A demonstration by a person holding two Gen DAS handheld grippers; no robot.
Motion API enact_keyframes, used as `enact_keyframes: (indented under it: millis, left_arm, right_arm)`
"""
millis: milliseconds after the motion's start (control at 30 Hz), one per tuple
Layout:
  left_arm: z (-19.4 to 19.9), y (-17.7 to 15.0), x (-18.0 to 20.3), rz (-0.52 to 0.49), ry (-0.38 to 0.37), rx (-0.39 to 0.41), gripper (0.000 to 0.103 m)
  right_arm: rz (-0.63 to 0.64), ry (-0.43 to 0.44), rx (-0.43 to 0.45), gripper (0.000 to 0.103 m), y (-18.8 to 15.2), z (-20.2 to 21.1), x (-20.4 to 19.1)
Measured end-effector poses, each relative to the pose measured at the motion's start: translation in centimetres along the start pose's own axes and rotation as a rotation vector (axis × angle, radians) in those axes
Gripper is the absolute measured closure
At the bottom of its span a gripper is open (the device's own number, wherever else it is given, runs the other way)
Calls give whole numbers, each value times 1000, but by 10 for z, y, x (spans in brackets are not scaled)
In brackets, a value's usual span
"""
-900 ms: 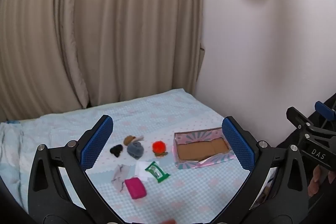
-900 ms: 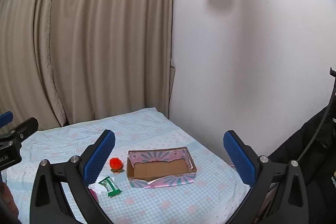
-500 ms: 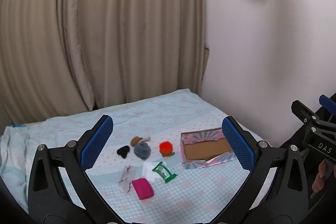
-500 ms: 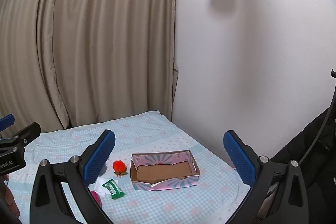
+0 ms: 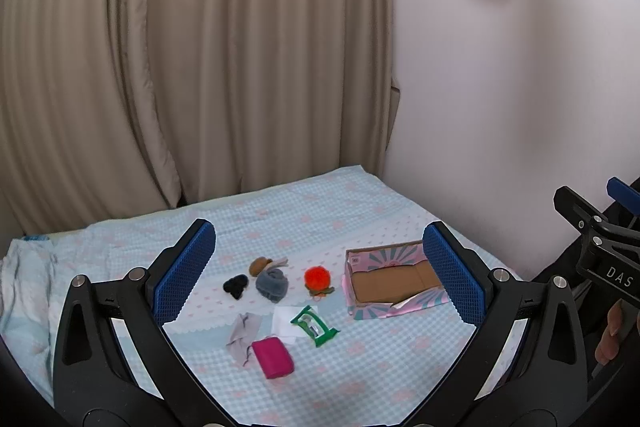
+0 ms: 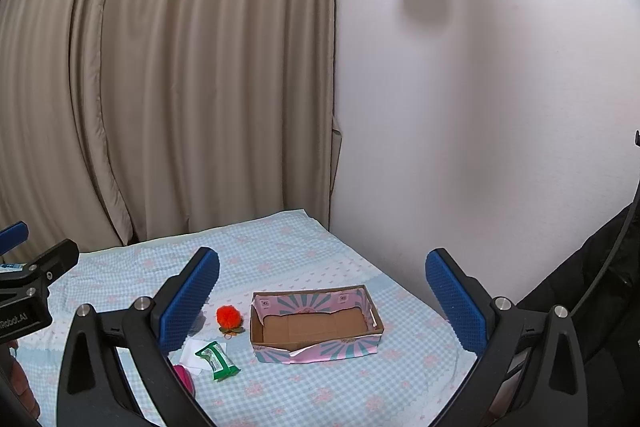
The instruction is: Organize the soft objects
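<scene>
While the soft things are lying scattered on the blue checked bedspread (image 5: 360, 367), none of them is sitting between any pads: a magenta pouch (image 5: 273, 356) is resting nearest the left camera, touching a crumpled grey cloth (image 5: 243, 331) on its left, with a white paper (image 5: 285, 319) and a green wipes packet (image 5: 314, 325) just beyond it. Farther back, a black bundle (image 5: 236, 285), a grey bundle (image 5: 272, 284) and a brown bundle (image 5: 260, 265) are clustering together, and an orange pompom (image 5: 317, 278) is sitting just beside them, near the open pink cardboard box (image 5: 390, 309), which is showing a bare brown floor. In the left wrist view all of these are appearing in the wide gap framed by the left gripper (image 5: 319, 273), whose blue pads are standing fully apart and gripping nothing, well short of the items. The right gripper (image 6: 322, 299) is likewise gaping wide and holding nothing, framing the box and pompom from above the bedspread. Beige curtains (image 5: 180, 67) and a white wall (image 6: 480, 107) are standing behind the bed.
</scene>
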State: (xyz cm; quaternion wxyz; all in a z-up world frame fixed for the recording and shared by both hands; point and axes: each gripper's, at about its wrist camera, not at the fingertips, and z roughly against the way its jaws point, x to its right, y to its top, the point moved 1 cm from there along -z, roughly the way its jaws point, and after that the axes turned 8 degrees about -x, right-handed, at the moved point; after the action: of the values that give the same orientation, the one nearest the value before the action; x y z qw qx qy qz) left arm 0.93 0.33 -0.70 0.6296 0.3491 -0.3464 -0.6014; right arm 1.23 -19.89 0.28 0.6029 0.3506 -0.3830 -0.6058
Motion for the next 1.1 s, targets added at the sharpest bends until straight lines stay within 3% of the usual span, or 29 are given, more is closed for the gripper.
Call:
enact_keyframes:
  millis: [1100]
  left_arm:
    - [2,1,6,1,-18,-21,0]
  right_arm:
    - [-14,20,-13,0,5,4,8]
